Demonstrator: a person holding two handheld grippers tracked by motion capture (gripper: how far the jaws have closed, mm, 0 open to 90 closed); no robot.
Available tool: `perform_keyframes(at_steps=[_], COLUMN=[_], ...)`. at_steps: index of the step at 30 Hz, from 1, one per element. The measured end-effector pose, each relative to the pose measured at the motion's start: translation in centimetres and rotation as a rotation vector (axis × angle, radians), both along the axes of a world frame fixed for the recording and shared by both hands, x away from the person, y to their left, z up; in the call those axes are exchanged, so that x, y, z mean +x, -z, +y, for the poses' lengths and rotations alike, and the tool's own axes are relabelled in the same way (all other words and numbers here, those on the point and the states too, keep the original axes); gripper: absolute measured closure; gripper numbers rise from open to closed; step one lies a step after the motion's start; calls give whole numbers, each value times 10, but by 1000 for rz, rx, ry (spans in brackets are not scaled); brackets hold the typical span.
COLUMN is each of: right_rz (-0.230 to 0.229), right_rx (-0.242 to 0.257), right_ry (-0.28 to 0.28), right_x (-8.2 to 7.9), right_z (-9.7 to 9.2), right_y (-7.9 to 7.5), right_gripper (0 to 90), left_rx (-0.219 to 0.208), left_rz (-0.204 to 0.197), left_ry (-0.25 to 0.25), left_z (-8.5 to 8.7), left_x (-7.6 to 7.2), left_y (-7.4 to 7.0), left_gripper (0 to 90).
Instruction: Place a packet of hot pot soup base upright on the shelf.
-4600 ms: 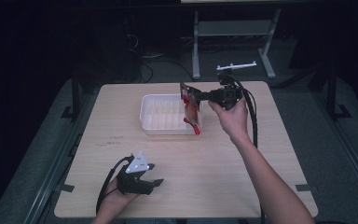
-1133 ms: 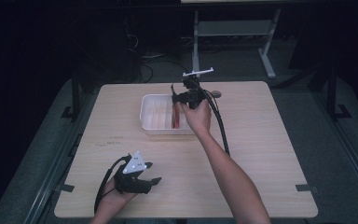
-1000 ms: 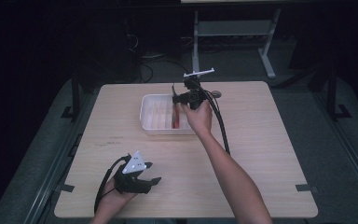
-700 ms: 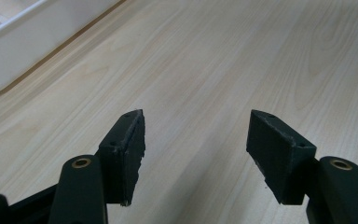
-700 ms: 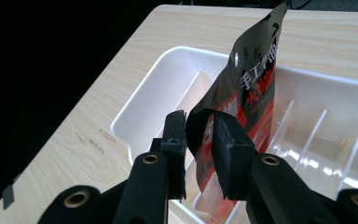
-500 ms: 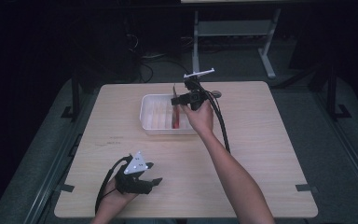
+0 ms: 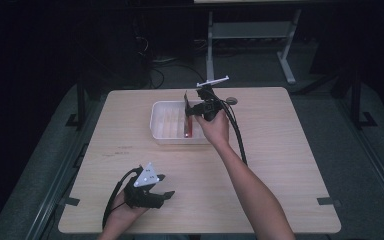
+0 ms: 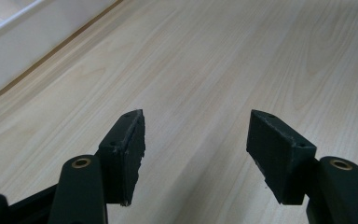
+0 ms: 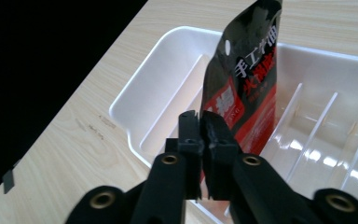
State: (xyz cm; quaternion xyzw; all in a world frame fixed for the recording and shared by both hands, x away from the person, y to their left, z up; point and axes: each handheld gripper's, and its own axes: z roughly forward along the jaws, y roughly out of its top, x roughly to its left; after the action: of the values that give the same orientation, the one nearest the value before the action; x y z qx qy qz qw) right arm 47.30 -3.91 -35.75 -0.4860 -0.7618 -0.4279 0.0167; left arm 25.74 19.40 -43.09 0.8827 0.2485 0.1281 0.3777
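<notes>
The right gripper [image 7: 194, 111] reaches over the right end of a white tray [image 7: 161, 131] that sits on the far middle of the worktop [image 7: 280, 165]. Its jaws are clamped on the edge of a packet [image 9: 247, 88], black at the top and red lower down with white print. In the right gripper view the packet stands nearly upright, its lower part inside the tray [image 9: 154, 88] among clear dividers; whether it touches the tray floor cannot be told. In the high view the packet [image 7: 189, 120] shows as a thin dark and red strip at the tray's right side.

The left gripper [image 7: 155, 192] rests low on the near left of the worktop, held by the left hand [image 7: 125, 212], well apart from the tray. Its jaws stand wide apart with nothing between them, only bare wood [image 8: 214, 70] ahead, and a corner of the tray [image 8: 23, 46] at upper left.
</notes>
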Motion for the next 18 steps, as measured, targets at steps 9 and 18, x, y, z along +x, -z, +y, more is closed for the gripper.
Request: perform_keyframes(at_steps=[9, 18], right_rz=[-2, -25], right_rx=[25, 46], right_ry=[-25, -48], right_x=[-3, -11], right_z=[-6, -19], right_y=[-1, -10], right_gripper=[689, 608], left_rx=[-1, -5], left_rz=[-3, -11], left_ry=[-10, -20], left_z=[2, 3], left_x=[0, 1], left_y=[0, -2], left_gripper=[351, 346])
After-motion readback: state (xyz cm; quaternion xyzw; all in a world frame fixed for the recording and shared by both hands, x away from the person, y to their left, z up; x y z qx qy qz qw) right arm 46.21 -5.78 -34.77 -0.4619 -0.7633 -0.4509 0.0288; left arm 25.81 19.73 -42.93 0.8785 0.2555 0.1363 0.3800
